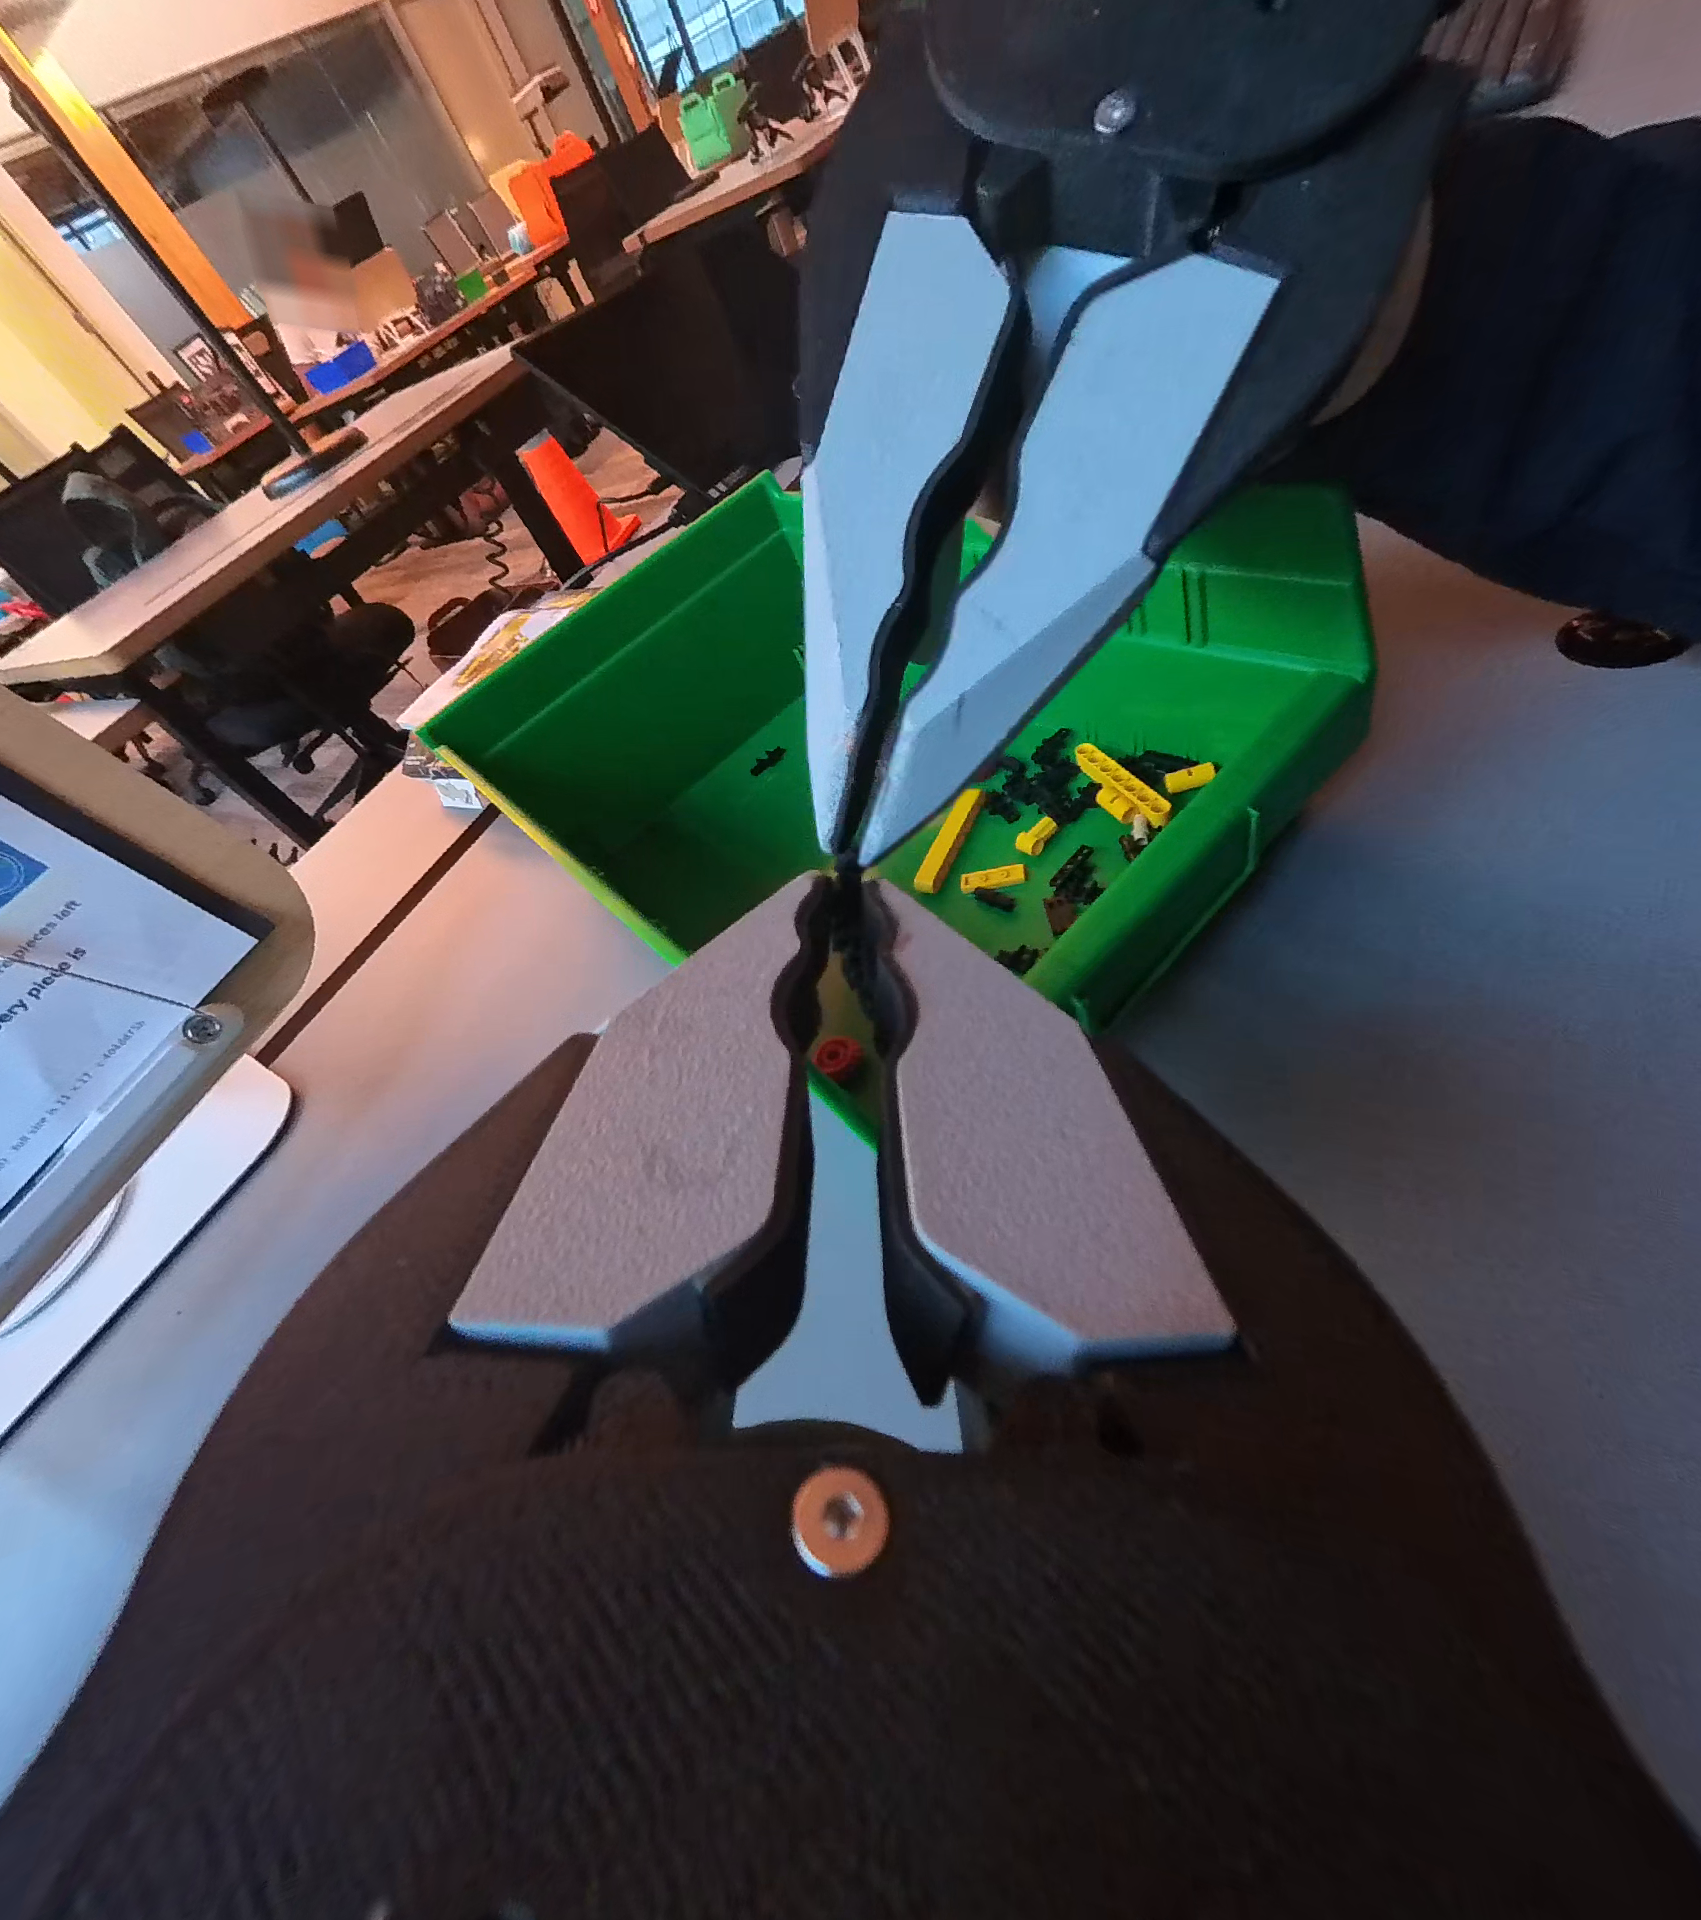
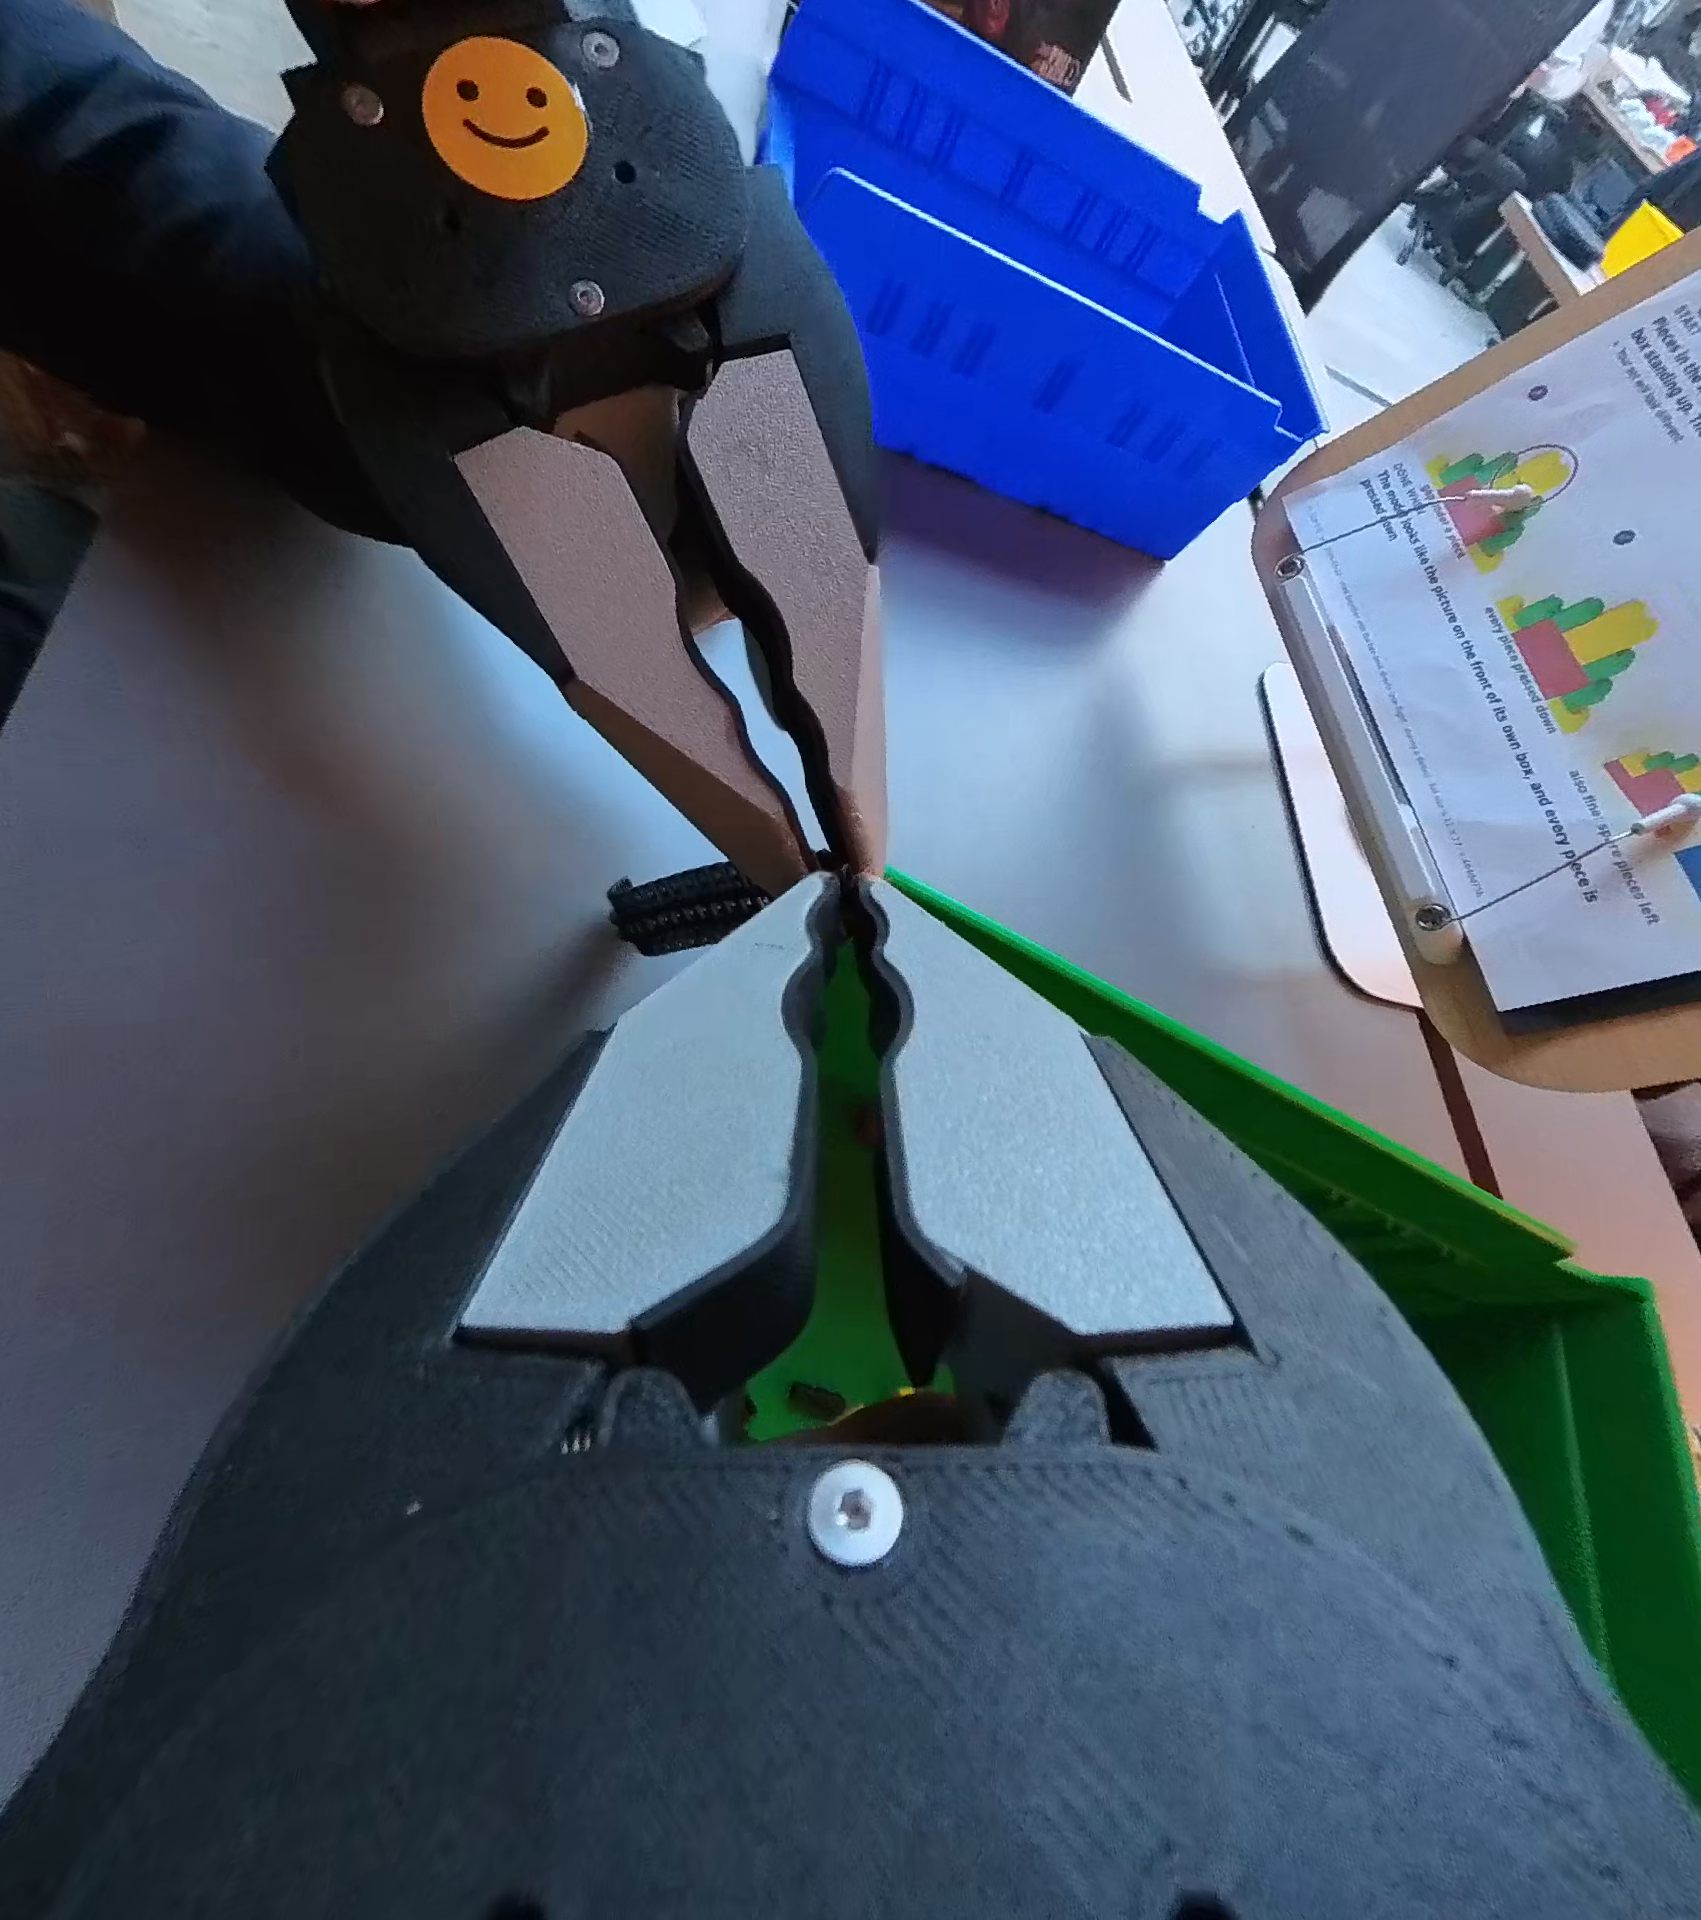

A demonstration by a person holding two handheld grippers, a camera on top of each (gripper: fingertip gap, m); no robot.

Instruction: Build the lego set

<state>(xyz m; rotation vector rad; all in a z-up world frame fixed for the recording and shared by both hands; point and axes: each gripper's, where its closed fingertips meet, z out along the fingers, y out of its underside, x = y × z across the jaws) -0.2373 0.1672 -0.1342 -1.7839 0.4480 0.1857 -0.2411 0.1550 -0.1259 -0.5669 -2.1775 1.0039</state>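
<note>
Your two grippers, left (image 1: 841,894) and right (image 2: 848,896), meet tip to tip, each clamped on one black chain (image 2: 685,906); one green bin (image 1: 617,717) just beyond, five yellow beams (image 1: 1121,784) inside

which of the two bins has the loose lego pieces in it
The green bin, right under both claw tips; yellow and black pieces lie on its floor. The blue bin sits farther off, its contents unseen.

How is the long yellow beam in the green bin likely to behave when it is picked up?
The long yellow beam looks like thin moulded plastic, so probably stiff and light. Its flat sides suggest it would slide rather than roll. It lies on the green bin floor beside small black pieces, which a push might scatter.
</note>
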